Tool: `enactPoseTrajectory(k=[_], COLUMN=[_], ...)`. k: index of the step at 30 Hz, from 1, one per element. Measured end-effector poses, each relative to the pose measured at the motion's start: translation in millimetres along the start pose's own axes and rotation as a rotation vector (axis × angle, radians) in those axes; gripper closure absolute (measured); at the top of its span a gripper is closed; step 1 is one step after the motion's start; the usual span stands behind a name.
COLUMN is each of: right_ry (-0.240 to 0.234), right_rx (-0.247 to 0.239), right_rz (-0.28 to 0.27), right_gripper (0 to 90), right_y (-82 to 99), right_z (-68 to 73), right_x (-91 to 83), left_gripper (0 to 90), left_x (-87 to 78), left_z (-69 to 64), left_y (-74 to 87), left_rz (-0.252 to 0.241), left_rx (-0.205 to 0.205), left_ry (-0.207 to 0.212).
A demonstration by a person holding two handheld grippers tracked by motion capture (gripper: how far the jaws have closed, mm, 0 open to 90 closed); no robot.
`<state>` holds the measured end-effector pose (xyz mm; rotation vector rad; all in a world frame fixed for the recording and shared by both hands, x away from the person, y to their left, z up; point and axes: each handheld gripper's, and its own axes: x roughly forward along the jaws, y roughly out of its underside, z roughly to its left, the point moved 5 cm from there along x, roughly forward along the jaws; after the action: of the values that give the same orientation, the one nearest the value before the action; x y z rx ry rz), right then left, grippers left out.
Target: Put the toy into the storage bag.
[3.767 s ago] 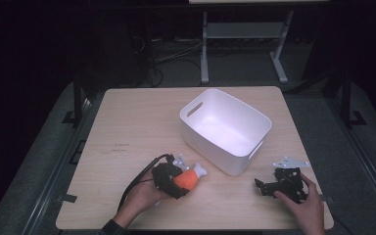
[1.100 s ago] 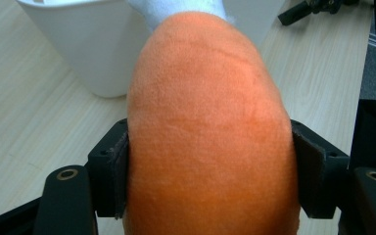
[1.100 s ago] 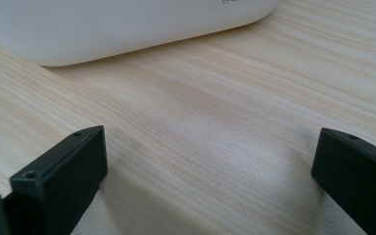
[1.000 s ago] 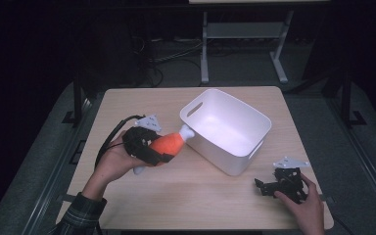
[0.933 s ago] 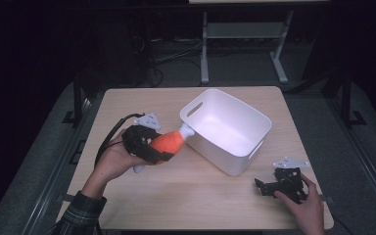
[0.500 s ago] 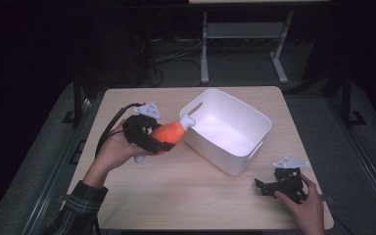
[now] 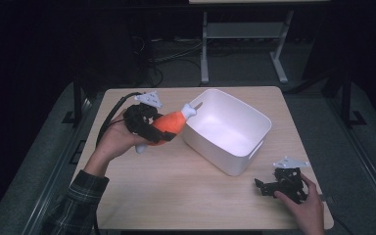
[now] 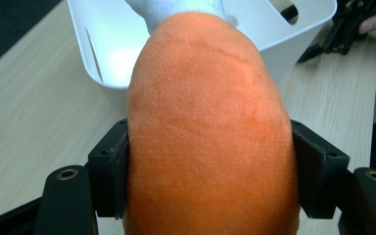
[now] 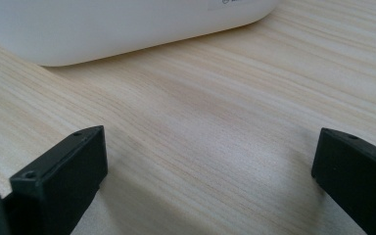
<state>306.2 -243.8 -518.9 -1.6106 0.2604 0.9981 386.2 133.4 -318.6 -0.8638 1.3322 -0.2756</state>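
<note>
An orange plush drumstick (image 7: 169, 124) with a white bone tip (image 7: 190, 110) hangs above the table, just left of the white bin (image 7: 227, 129). My left gripper (image 7: 152, 131) is shut on it; in the left gripper view the pads (image 8: 120, 171) press both sides of the orange plush (image 8: 210, 132), and the bin's rim (image 8: 85, 34) lies right ahead. The white tip reaches the bin's left rim. My right gripper (image 7: 265, 186) rests on the table at the front right, open, with bare wood between its jaws (image 9: 210, 161).
The wooden table (image 7: 176, 196) has free room in front of the bin and on its left half. The bin's wall (image 9: 103, 29) stands close before my right gripper. A black cable (image 7: 108, 122) loops from the left gripper. Dark floor and a metal stand (image 7: 245, 34) lie beyond the table.
My left gripper has carried the drumstick up and toward the bin, from the front middle of the table to the bin's left rim. The right gripper has stayed put.
</note>
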Motion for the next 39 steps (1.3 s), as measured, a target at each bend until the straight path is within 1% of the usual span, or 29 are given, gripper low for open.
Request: enactPoseTrajectory(k=[2,3,4,5,7,9,10,12,15,16,17,19,22,24,28,29,34,35,38,39], right_ry=[0.0,0.0,0.0,-0.001,0.0,0.0,-0.001,-0.001,-0.001,-0.001,-0.001,-0.001,0.0,-0.001,0.0,0.001,0.0,0.0,0.0,0.0], right_rx=[0.0,0.0,0.0,0.001,0.001,0.0,0.001,0.001,0.001,0.001,0.001,0.001,0.001,0.001,-0.001,0.0,0.001,0.002,0.002,0.003], right_rz=[0.001,0.0,0.0,-0.001,-0.001,-0.001,-0.001,-0.001,-0.001,-0.001,-0.001,-0.001,-0.001,-0.001,0.0,0.0,-0.001,-0.001,-0.001,0.0], right_gripper=[0.0,0.0,0.0,0.0,0.0,0.0,0.0,0.0,0.0,0.0,0.0,0.0,0.0,0.0,0.0,0.0,0.0,0.0,0.0,0.0], right_y=[0.0,0.0,0.0,0.0,0.0,0.0,0.0,0.0,0.0,0.0,0.0,0.0,0.0,0.0,0.0,0.0,0.0,0.0,0.0,0.0], right_z=[0.0,0.0,0.0,0.1,0.1,0.1,0.1,0.1,0.1,0.1,0.1,0.1,0.1,0.1,-0.1,0.0,0.1,0.1,0.2,0.3], right_x=[-0.1,0.0,0.0,0.1,0.1,0.1,0.1,0.1,0.1,0.1,0.1,0.1,0.1,0.1,0.1,0.0,0.0,0.0,0.0,-0.1], left_gripper=[28.5,28.5,28.5,28.5,28.5,28.5,28.5,28.5,28.5,28.5,28.5,28.5,28.5,28.5,28.5,28.5,28.5,28.5,28.5,28.5], left_x=[0.1,0.9,0.6,1.4,2.0,2.0,3.0,4.3,6.5,8.3,8.3,11.0,14.8,17.1,23.4,24.3,31.4,33.1,37.8,39.6], left_z=[3.5,4.4,6.8,7.6,10.0,14.0,14.6,17.0,19.7,21.4,21.4,23.2,26.3,28.2,31.1,31.9,36.2,36.8,38.6,39.1], left_y=[-2.8,-4.7,-6.4,-8.0,-11.2,-14.2,-16.4,-21.4,-27.1,-30.7,-30.7,-34.4,-40.1,-44.8,-53.7,-55.0,-62.9,-64.1,-69.0,-71.0], left_rz=[0.012,0.002,0.009,-0.003,-0.007,0.012,0.005,-0.001,-0.001,0.003,0.003,0.0,0.013,0.011,0.02,0.025,0.025,0.019,0.025,0.018], left_rx=[0.014,0.006,0.015,0.009,-0.002,0.025,0.019,0.023,0.035,0.047,0.047,0.045,0.059,0.063,0.075,0.083,0.088,0.089,0.094,0.097], left_ry=[-0.007,-0.008,-0.005,-0.005,0.006,0.002,0.002,0.0,-0.002,-0.005,-0.005,-0.003,-0.01,-0.013,-0.013,-0.012,-0.005,-0.005,0.0,-0.001])
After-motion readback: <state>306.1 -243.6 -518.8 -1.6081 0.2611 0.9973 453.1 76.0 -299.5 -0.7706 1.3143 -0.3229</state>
